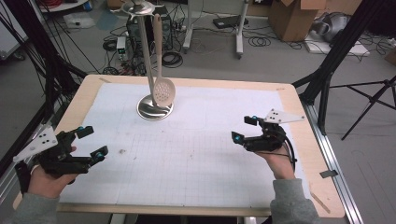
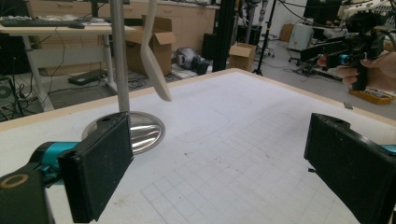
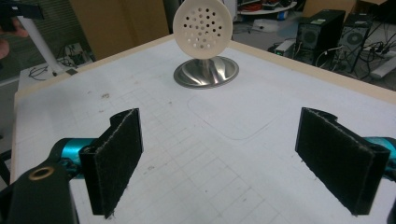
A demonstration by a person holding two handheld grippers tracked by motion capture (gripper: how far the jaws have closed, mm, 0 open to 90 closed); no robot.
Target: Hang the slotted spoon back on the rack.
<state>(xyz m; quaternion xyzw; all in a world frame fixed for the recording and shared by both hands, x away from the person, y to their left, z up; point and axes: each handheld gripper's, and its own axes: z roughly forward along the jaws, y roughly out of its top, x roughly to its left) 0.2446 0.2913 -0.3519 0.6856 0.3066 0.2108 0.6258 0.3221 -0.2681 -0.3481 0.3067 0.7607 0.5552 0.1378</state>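
Both the left gripper point(image 1: 92, 141) and right gripper point(image 1: 244, 127) gape empty; the cream perforated plastic skimmer point(image 1: 164, 91) hangs on its steel stand point(image 1: 148, 60) ahead, between them.

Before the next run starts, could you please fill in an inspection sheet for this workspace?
Surface: wooden table under a white gridded mat; small speck near its left side.
Job's things: cream slotted spoon hanging from the steel stand, far centre-left.
Clutter: nothing seen on the mat.
Grippers: left gripper and right gripper both open, empty, hand-held at the near corners.
Cables: a black cable trails from the right gripper; more coil on the floor.
Surroundings: cardboard boxes, tripods, desks.
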